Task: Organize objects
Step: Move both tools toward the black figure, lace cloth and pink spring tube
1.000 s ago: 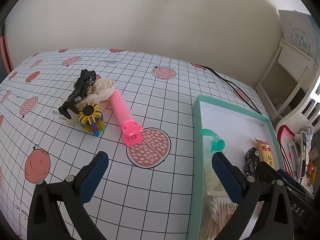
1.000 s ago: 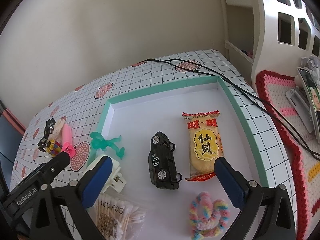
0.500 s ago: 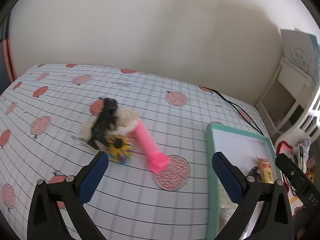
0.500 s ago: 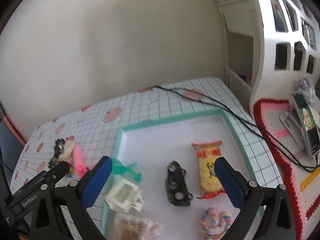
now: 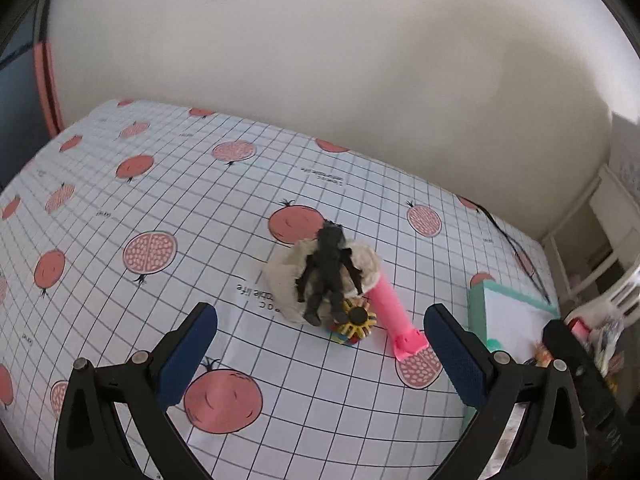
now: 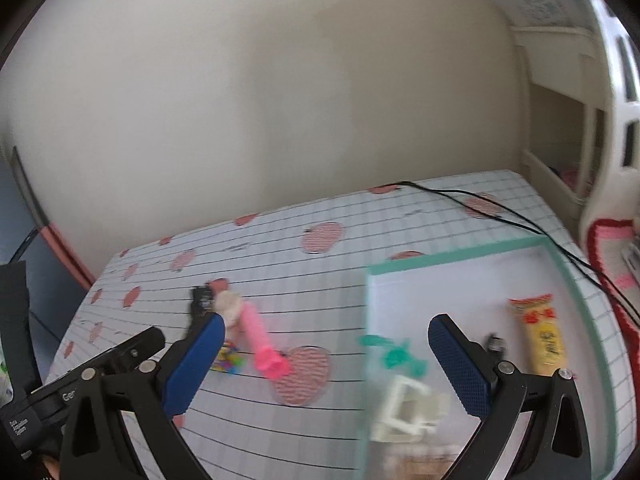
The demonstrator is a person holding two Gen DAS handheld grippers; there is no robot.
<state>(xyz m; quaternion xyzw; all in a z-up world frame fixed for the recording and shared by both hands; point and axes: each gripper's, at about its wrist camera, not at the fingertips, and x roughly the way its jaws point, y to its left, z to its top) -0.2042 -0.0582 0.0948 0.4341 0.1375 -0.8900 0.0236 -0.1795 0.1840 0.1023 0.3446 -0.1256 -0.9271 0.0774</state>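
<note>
A small heap of loose things is seen near the middle of the worktop (image 5: 160,184), which is covered with a grid cloth printed with pomegranates: a black figure (image 5: 328,268) lies across a cream cloth (image 5: 282,276), with a yellow flower toy (image 5: 356,320) touching its near side and a pink tube (image 5: 390,308) just beside it, pointing toward the near edge. At the right edge of the worktop a green-rimmed tray (image 6: 452,258) is set, already holding a snack packet (image 6: 540,332), a green figure (image 6: 394,354), a white clip (image 6: 408,408) and a dark toy car, partly hidden. The left gripper (image 5: 320,354) is held released and empty, lined up on the heap from the near side; the right gripper (image 6: 324,364) is likewise spread wide and empty, above the tray's left rim. The reach for the next thing is judged to be in hand. A descent onto one item is called for, the tube being the easiest to take singly
</note>
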